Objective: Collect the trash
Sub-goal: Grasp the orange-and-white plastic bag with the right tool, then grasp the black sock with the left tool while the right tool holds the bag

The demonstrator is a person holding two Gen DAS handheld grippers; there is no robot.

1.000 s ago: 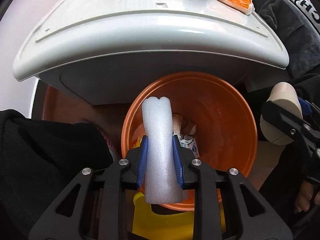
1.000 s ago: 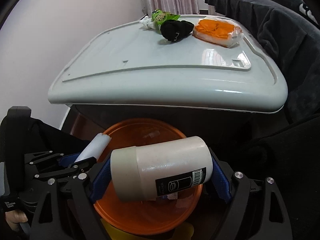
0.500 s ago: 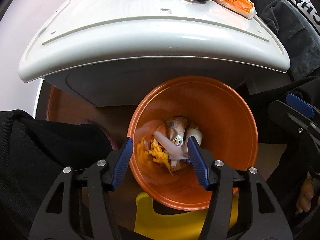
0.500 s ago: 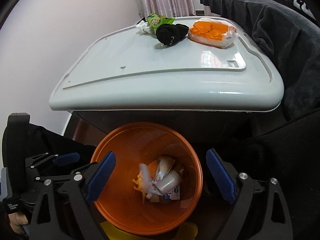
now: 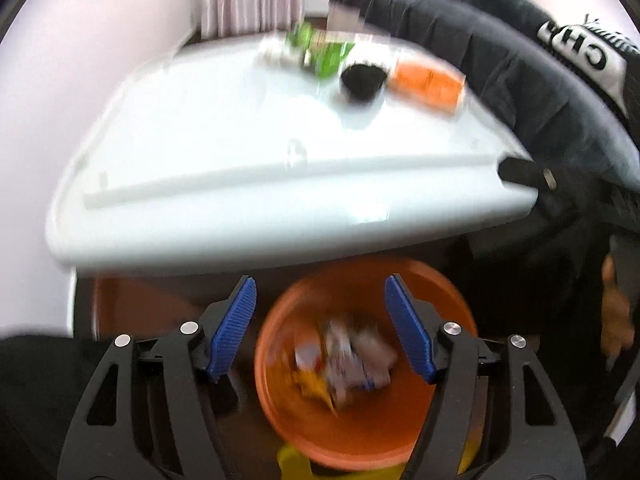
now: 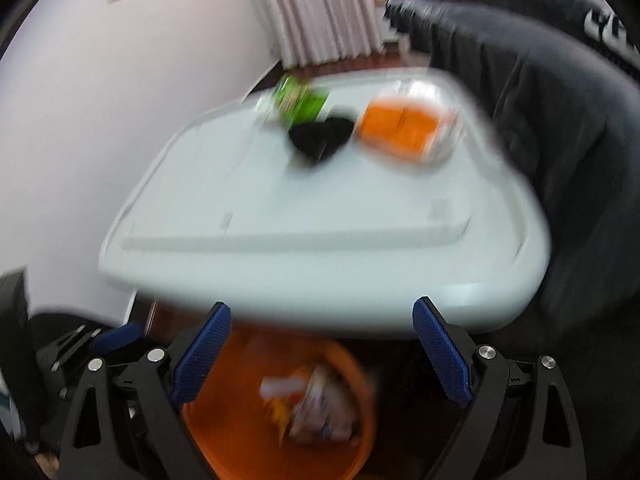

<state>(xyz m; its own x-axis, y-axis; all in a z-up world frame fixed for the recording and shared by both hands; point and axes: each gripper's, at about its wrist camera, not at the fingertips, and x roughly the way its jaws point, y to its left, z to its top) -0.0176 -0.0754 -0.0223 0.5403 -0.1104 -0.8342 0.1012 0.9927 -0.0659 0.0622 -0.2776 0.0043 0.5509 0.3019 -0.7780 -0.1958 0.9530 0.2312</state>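
Both views motion-blurred.

Left gripper [image 5: 320,328] wide, empty. Right gripper [image 6: 320,352] wide, empty.

Orange bin [image 5: 440,432] below claws, holds mixed trash [image 5: 348,360].

Remaining trash ahead on white lid [image 6: 320,208], far end: green wrapper [image 6: 300,100], black lump [image 6: 320,140], orange packet [image 6: 400,132].

Judgement: reach forward level over lid, keep jaws wide, straddle one item each, pinch low.

A home room: pink curtains [image 6: 320,12], black jacket [image 6: 540,92], white appliance lid [image 5: 260,152], orange bin [image 5: 360,420]
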